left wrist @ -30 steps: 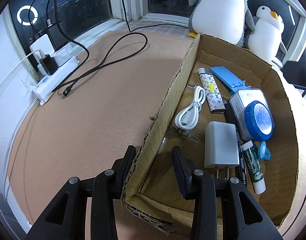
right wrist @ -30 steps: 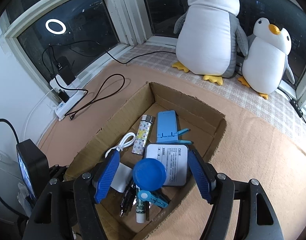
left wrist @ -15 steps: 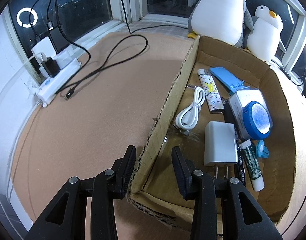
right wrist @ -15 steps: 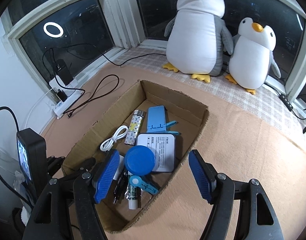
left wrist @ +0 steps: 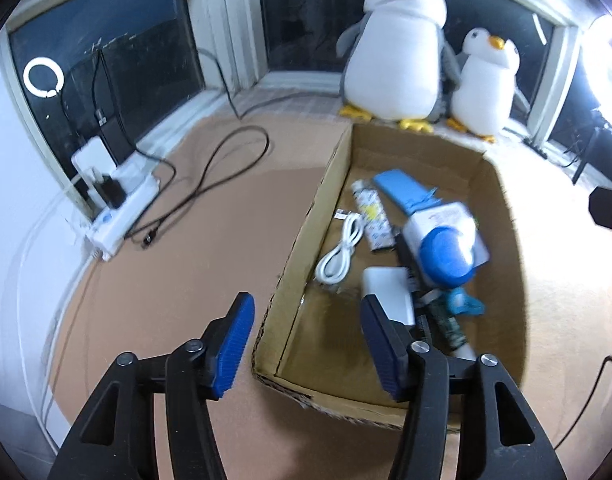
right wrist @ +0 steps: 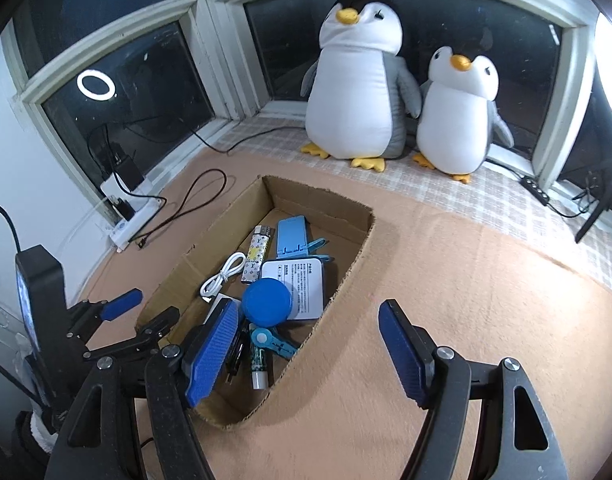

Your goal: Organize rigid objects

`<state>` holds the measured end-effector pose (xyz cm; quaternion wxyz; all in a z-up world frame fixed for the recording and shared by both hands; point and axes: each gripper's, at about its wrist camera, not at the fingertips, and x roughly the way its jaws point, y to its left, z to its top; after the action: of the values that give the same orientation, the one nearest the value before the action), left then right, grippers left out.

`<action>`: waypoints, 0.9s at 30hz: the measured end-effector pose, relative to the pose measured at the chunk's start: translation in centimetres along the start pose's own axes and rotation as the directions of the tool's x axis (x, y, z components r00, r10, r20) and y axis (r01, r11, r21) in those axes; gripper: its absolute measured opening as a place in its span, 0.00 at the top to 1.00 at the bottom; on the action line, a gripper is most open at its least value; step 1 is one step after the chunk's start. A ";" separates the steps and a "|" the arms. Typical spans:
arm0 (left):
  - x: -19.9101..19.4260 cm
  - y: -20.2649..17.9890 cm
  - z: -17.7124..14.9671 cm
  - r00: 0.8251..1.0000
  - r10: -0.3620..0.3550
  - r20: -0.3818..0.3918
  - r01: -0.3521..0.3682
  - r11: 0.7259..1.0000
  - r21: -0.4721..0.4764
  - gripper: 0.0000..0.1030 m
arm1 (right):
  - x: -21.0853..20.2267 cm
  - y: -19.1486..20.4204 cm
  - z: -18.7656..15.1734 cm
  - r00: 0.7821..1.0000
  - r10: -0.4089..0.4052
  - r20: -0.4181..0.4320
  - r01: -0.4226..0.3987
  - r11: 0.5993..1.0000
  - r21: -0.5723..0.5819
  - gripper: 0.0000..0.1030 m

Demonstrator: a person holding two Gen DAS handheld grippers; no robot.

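Left hand-held gripper (left wrist: 304, 336) gapes astride the cardboard box's (left wrist: 290, 248) near-left wall.

Left gripper (left wrist: 306, 336), right gripper (right wrist: 306, 354): jaws spread, empty.

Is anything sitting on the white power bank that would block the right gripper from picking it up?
Yes. A round blue lid lies on the near end of the white power bank inside the cardboard box. The right gripper, open, hangs above the box's near right wall.
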<state>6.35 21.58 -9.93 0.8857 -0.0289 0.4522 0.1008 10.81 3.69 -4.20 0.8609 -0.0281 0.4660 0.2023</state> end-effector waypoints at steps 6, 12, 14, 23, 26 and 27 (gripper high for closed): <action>-4.6 -0.2 1.7 0.996 -0.022 0.088 0.023 1.000 -0.008 0.36 | -3.8 -0.5 -0.5 0.997 -0.010 0.071 0.008 1.000 0.023 0.25; -9.0 -1.2 2.9 0.984 -0.042 0.174 0.041 0.999 0.010 0.27 | -6.8 -0.8 -1.2 0.991 -0.041 0.125 0.035 0.998 0.047 0.22; -10.0 -1.7 3.0 0.980 -0.050 0.192 0.047 0.999 0.020 0.20 | -7.5 -0.9 -1.7 0.988 -0.058 0.140 0.051 0.997 0.056 0.20; -11.5 -3.9 2.3 0.977 -0.071 0.200 0.061 0.997 0.056 0.16 | -9.3 -1.5 -4.5 0.974 -0.133 0.183 0.113 0.987 0.117 0.16; -11.7 -4.4 2.0 0.977 -0.076 0.200 0.064 0.996 0.065 0.15 | -10.1 -1.8 -5.4 0.967 -0.160 0.199 0.132 0.980 0.146 0.16; -11.7 -4.6 2.0 0.976 -0.075 0.202 0.062 0.996 0.067 0.14 | -10.3 -1.9 -5.6 0.965 -0.165 0.203 0.134 0.978 0.158 0.16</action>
<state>2.21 15.60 0.54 0.9309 -0.0071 0.3603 0.0588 2.15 -2.72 0.76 0.9189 0.0206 0.3797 0.1045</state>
